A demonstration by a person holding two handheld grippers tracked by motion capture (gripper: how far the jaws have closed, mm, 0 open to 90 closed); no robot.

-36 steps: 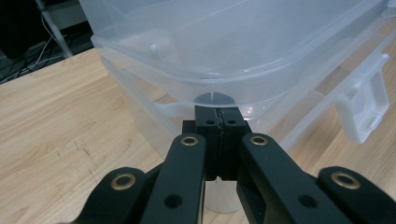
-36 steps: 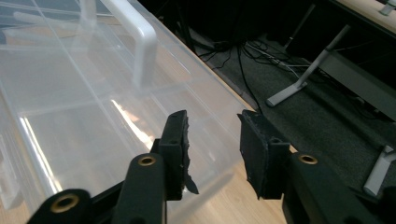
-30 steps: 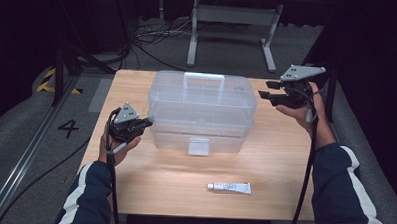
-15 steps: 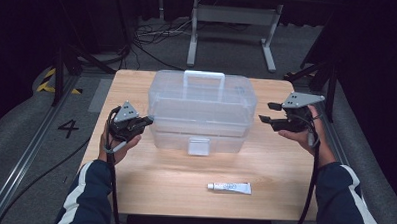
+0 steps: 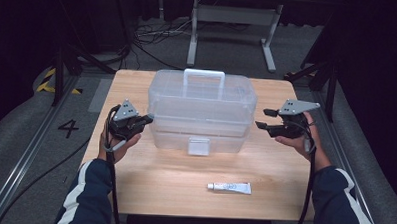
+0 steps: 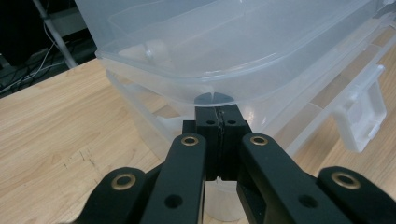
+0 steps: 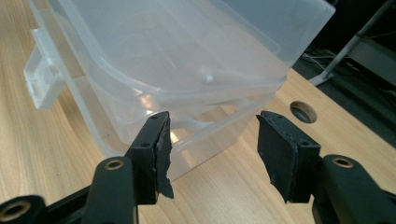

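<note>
Since the earlier frame, the right claw (image 5: 264, 119) has dropped from above the box's corner to beside the right end of the clear plastic lidded storage box (image 5: 201, 112), jaws spread with nothing between them, having just been opening. That box sits mid-way on the pale wooden counter (image 5: 158, 190). Left claw (image 5: 147, 119), jaws pressed together, points at the box's left end, tips just beside its rim. Well apart, near the front edge, lies a small white tube (image 5: 229, 187).
</note>
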